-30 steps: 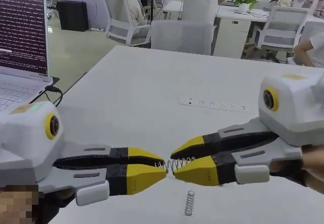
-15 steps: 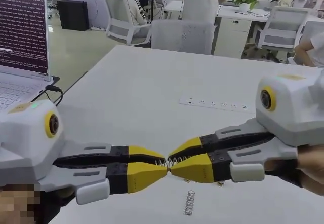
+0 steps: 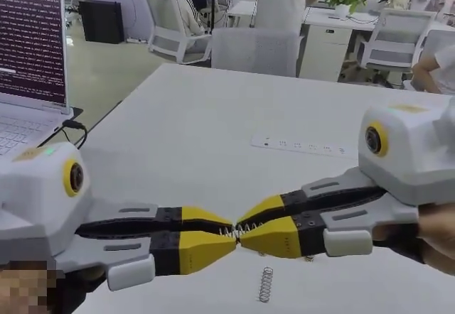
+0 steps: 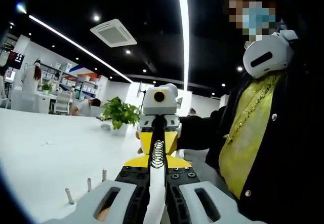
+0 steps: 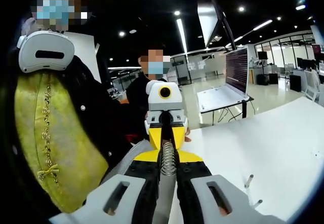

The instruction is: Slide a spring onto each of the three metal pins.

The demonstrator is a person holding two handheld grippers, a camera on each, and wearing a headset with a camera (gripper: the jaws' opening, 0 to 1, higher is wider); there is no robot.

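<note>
Our white-bodied left gripper, with black jaws ending in glossy yellow wedge tips, is pinched nearly closed on one end of a thin coiled wire spring. The matching right gripper meets it tip to tip and is squeezed down on the other end. We see just a few bright coils between the two yellow noses, held above the table. A second spring of the same fine wire lies flat on the smooth white table, just below the right gripper's tips. In the left gripper view, three slim upright metal pins stand in a short row on the tabletop beside the jaws. Farther off lie a flat white power strip and an open silver laptop with a dark, text-filled screen.
</note>
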